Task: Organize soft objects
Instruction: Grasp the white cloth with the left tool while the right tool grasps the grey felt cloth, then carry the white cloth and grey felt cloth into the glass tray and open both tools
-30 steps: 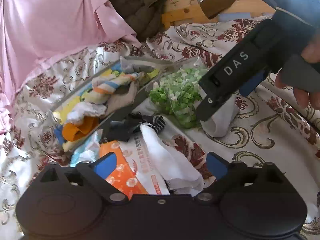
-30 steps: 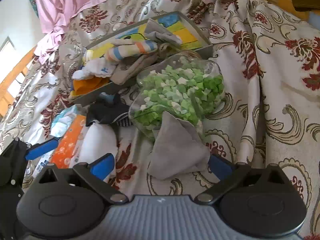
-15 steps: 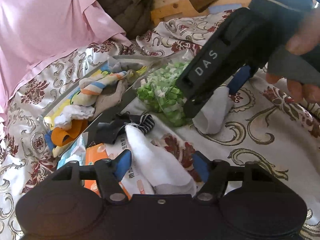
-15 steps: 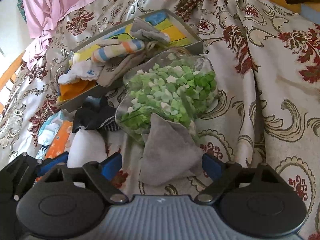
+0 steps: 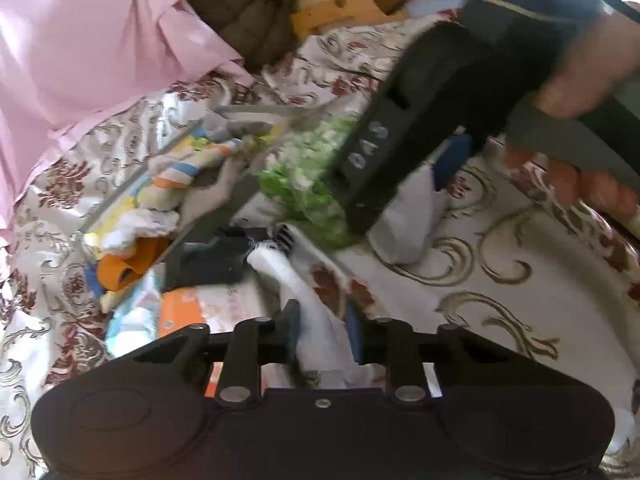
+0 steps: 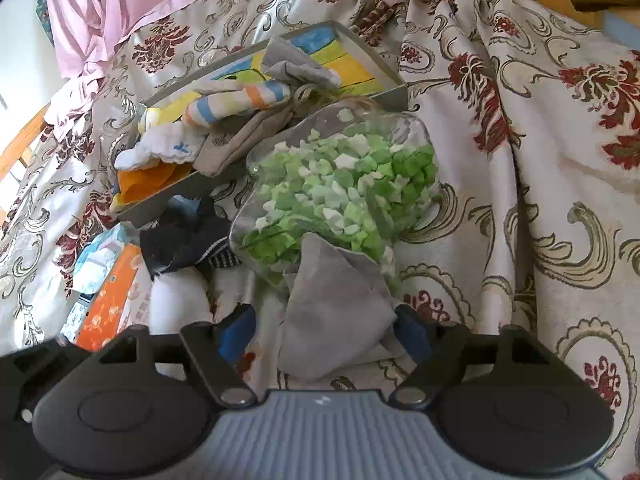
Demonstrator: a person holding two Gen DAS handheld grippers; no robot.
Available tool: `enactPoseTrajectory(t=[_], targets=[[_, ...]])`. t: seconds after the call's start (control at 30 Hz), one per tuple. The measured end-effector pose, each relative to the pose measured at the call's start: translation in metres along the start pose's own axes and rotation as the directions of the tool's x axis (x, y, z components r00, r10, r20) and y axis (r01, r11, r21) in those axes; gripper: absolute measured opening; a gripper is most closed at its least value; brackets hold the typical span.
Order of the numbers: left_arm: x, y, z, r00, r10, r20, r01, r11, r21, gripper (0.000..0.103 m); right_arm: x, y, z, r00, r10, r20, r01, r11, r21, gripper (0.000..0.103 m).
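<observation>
My left gripper [image 5: 322, 328] is shut on a white sock [image 5: 316, 320] that trails forward over the bedspread. My right gripper [image 6: 326, 330] is open, its fingers on either side of a grey sock [image 6: 336, 312] that leans against a clear jar of green paper bits [image 6: 340, 192]; the jaws have narrowed but do not pinch it. A shallow grey box [image 6: 384, 92] behind holds a striped sock [image 6: 236, 100], a white cloth [image 6: 160, 150], an orange cloth [image 6: 148, 178] and grey socks. A dark sock [image 6: 188, 236] lies in front of the box.
An orange and white tissue packet [image 6: 108, 300] and a blue packet [image 6: 96, 256] lie at the left. Pink fabric [image 5: 92, 40] and a wooden frame [image 5: 336, 8] are behind the flowered bedspread [image 6: 540, 160]. The right gripper's body [image 5: 420, 120] fills the upper right of the left wrist view.
My left gripper has closed on the white sock. My right gripper has moved forward around the grey sock and its jaws have narrowed.
</observation>
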State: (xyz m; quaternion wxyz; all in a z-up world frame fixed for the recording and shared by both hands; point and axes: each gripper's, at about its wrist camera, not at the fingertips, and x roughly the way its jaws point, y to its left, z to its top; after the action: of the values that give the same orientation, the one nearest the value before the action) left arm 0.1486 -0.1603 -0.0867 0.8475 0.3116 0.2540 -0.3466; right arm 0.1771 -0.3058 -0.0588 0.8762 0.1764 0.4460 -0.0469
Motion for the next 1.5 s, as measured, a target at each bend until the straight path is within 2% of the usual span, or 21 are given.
enactPoseTrajectory(t=[0.1,0.2,0.27,0.33,0.4,0.47,0.53,0.73,0.83,0.93,1.03,1.1,1.33,1.4,1.5], targets=[[0.004,-0.009,-0.001,0.999,0.040,-0.035,-0.038,0.998,0.041,0.031,0.003,0.000,-0.001,1.000,0.007,-0.016,-0.007,1.000,0.004,0.078],[0.009,-0.008,-0.001,0.995,0.061,-0.081,-0.060,0.998,0.015,0.036,0.006,0.000,-0.002,1.000,0.006,-0.030,-0.006,1.000,0.012,0.077],[0.010,-0.006,0.000,0.995,0.053,-0.088,-0.054,0.999,-0.007,0.036,0.008,-0.001,-0.001,0.999,0.014,-0.041,-0.014,1.000,0.019,0.072],[0.010,-0.004,0.001,0.995,0.048,-0.093,-0.051,0.998,-0.028,0.036,0.008,0.000,-0.002,0.999,0.011,-0.046,-0.010,1.000,0.015,0.063],[0.010,-0.001,0.002,0.994,0.047,-0.096,-0.052,0.997,-0.053,0.033,0.008,0.001,-0.003,0.998,-0.004,-0.055,0.005,1.000,0.009,0.056],[0.011,0.000,0.003,0.993,0.053,-0.104,-0.062,0.994,-0.086,0.024,0.008,0.002,-0.003,0.998,-0.009,-0.062,0.009,1.000,0.011,0.051],[0.011,0.004,0.003,0.993,0.048,-0.112,-0.064,0.988,-0.142,0.017,0.007,0.004,-0.004,0.998,-0.003,-0.066,0.004,1.000,0.007,0.041],[0.009,0.023,-0.001,0.993,-0.005,-0.118,-0.036,0.941,-0.337,0.008,0.006,0.007,-0.005,0.996,0.012,-0.090,-0.015,0.999,-0.031,0.022],[0.004,0.032,-0.004,0.991,-0.077,-0.105,0.025,0.903,-0.428,0.007,0.004,0.009,-0.005,0.994,0.041,-0.103,-0.045,0.998,-0.044,0.019],[-0.005,0.037,-0.009,0.983,-0.149,-0.110,0.074,0.859,-0.506,0.007,0.000,0.012,-0.007,0.990,0.079,-0.120,-0.087,0.994,-0.059,0.018],[-0.018,0.036,-0.012,0.976,-0.181,-0.118,0.084,0.823,-0.561,0.007,-0.005,0.017,-0.010,0.988,0.092,-0.127,-0.103,0.991,-0.088,0.016],[-0.027,0.033,-0.013,0.977,-0.176,-0.122,0.075,0.815,-0.575,0.007,-0.009,0.019,-0.011,0.987,0.106,-0.120,-0.119,0.988,-0.103,0.016],[-0.054,0.027,-0.019,0.993,-0.086,-0.079,0.026,0.824,-0.566,0.006,-0.034,0.024,-0.012,0.984,0.177,-0.034,-0.180,0.973,-0.146,0.016],[-0.064,0.030,-0.020,0.997,-0.060,-0.053,0.018,0.813,-0.582,0.006,-0.041,0.025,-0.012,0.980,0.197,-0.003,-0.195,0.968,-0.155,0.016],[-0.081,0.040,-0.023,0.999,-0.042,0.004,0.035,0.775,-0.631,0.006,-0.053,0.025,-0.011,0.972,0.228,0.055,-0.216,0.961,-0.170,0.016]])
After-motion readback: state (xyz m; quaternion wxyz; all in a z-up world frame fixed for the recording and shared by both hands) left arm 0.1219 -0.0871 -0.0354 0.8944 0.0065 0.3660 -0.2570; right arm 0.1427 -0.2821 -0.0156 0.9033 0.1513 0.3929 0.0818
